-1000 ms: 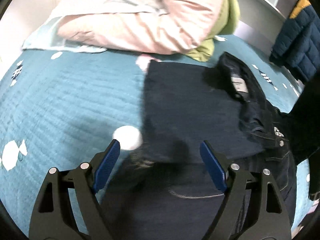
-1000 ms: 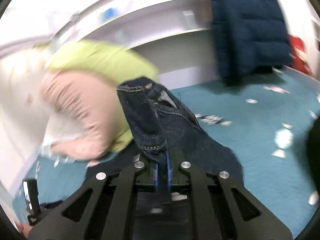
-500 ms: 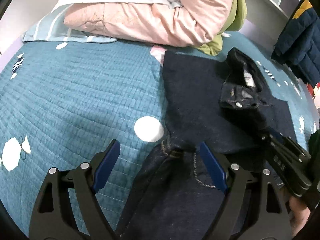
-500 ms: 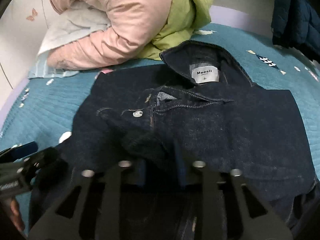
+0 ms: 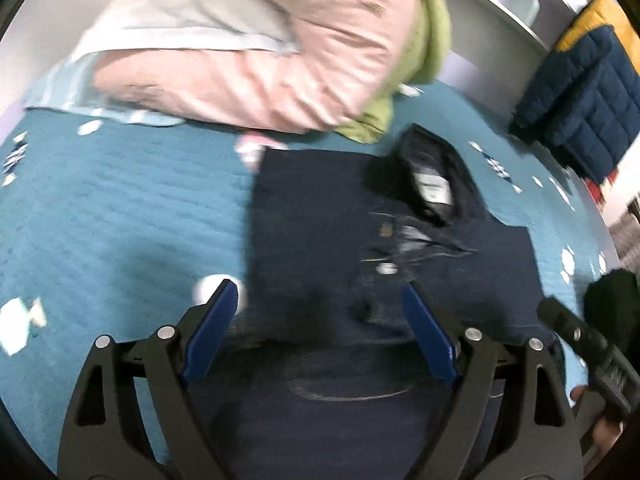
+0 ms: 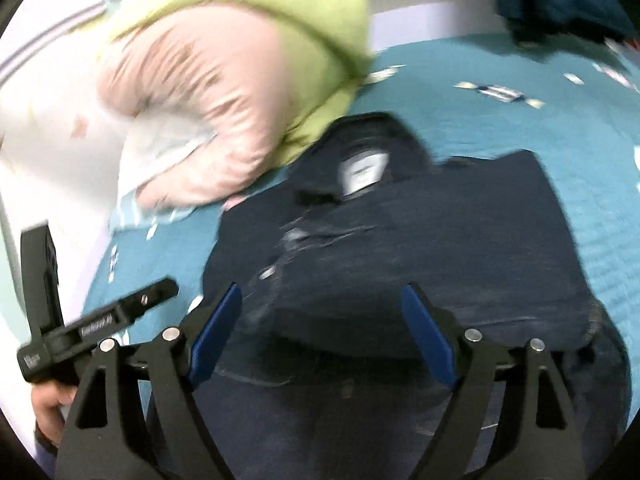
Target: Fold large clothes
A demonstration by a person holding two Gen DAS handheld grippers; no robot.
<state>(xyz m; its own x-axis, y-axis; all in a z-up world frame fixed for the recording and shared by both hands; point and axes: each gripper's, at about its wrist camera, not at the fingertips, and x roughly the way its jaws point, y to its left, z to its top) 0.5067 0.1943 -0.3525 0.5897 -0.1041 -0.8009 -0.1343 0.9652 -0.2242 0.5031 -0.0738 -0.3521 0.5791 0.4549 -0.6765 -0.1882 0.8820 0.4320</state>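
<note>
The jeans (image 5: 320,240) lie spread on the teal bedspread (image 5: 120,220), dark denim folded over itself, with the waistband and its white label (image 5: 434,188) turned up at the far end, toward the head of the bed. The near part of the garment runs under both cameras and out of the bottom of each view.

The left gripper (image 5: 320,320) hovers over the near part of the jeans with its blue-padded fingers (image 5: 212,332) spread wide apart and nothing between them; the left pad sits over the garment's left edge, where denim meets bedspread, and the right pad is over denim. Whether the pads touch the cloth cannot be told through the blur.

The right gripper (image 6: 320,320) is likewise wide open and empty, poised above the folded layer, both pads over denim. In its view the label (image 6: 362,168) shows at the far end and a metal button (image 6: 296,236) glints near the fly. The left gripper's black body appears at the lower left there, held in a hand (image 6: 50,404).

At the head of the bed a pink quilt (image 5: 260,64) is heaped with a green one (image 6: 260,12), the green corner just beside the waistband. A navy puffer jacket (image 5: 580,104) hangs at the far right edge of the bed.
</note>
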